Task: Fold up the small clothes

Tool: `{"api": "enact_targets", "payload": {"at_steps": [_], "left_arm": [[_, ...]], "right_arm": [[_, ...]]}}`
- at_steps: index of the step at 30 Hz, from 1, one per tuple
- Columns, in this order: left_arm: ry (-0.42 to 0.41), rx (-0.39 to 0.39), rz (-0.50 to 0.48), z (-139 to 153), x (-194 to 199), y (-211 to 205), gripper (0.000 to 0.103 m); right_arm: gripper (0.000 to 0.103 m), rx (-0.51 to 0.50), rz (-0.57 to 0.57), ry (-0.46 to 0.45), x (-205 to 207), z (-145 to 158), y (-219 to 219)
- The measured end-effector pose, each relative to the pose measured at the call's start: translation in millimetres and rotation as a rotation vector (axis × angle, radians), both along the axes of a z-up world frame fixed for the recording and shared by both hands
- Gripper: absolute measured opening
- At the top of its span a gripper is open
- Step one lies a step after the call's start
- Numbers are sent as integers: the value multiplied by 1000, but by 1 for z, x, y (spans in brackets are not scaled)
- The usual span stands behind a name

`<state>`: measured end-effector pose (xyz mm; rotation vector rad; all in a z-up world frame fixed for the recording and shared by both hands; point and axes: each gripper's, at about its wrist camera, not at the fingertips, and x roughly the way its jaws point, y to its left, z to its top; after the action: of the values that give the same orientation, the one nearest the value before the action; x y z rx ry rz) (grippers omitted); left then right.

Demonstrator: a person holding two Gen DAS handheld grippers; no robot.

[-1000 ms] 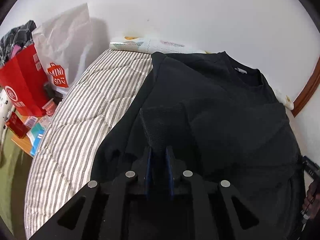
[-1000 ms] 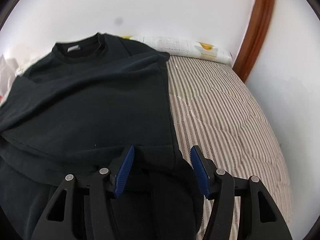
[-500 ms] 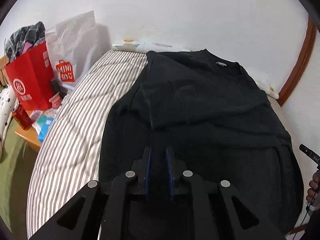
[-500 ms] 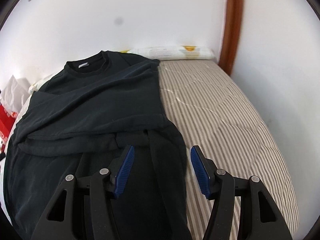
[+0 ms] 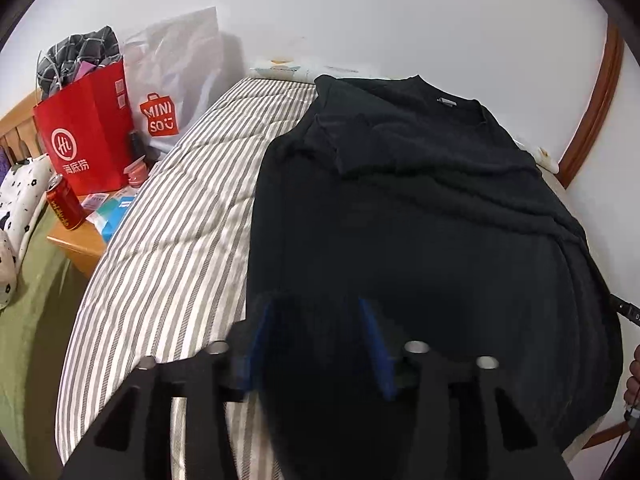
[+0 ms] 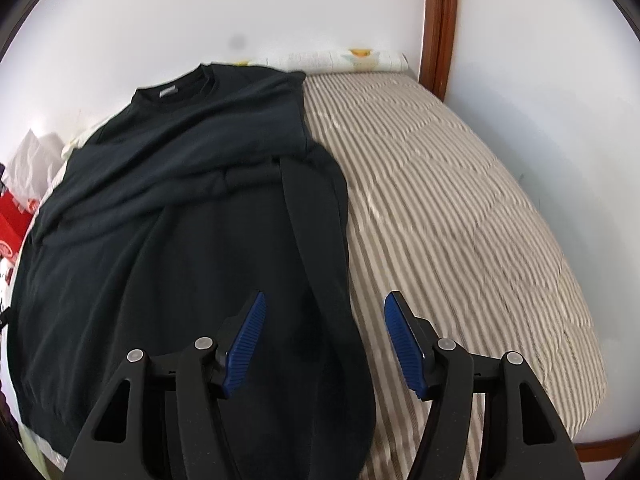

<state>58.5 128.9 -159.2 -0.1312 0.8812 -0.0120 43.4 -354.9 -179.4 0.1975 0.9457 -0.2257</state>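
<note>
A black long-sleeved sweater (image 5: 420, 208) lies flat on a striped mattress (image 5: 180, 232), collar at the far end, both sleeves folded across its chest. It also shows in the right wrist view (image 6: 180, 208). My left gripper (image 5: 316, 320) is open above the sweater's near left hem, with dark fabric between and below its blue pads; I cannot tell if it touches. My right gripper (image 6: 324, 312) is open and empty above the sweater's near right edge, where a folded sleeve runs down.
A red paper bag (image 5: 84, 140) and a white Miniso bag (image 5: 172, 92) stand left of the bed on a wooden side table (image 5: 80, 248) with a red can (image 5: 64, 204). The mattress is bare right of the sweater (image 6: 460, 208). A wooden door frame (image 6: 440, 20) rises behind.
My left gripper was shut and has opened. Both grippers have pulled back toward the sweater's hem, so more of the bed shows. The left sleeve now lies folded across the chest.
</note>
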Motion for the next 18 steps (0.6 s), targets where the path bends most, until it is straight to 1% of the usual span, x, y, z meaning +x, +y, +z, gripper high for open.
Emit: {"api": "enact_targets", "payload": {"at_steps": [4,9,12,15,18], "left_arm": [[6,25,-8,-8,-14,0,56],[26,29,-21,-17,-25,-1,56],[17,50,-22,-17,-33,-2,57],[12,76,-27,-17,-36,-1,57],[7,66,-18,-18,-38,2,57]], "right_arm": [[61,17,10,19,-15,-10,2],[61,44,23,17,-28,-20,5],[61,51,29,18,-32,-26,10],[61,31,31,11,-35,-29,15],[61,20,23,-3,-36,-30,17]]}}
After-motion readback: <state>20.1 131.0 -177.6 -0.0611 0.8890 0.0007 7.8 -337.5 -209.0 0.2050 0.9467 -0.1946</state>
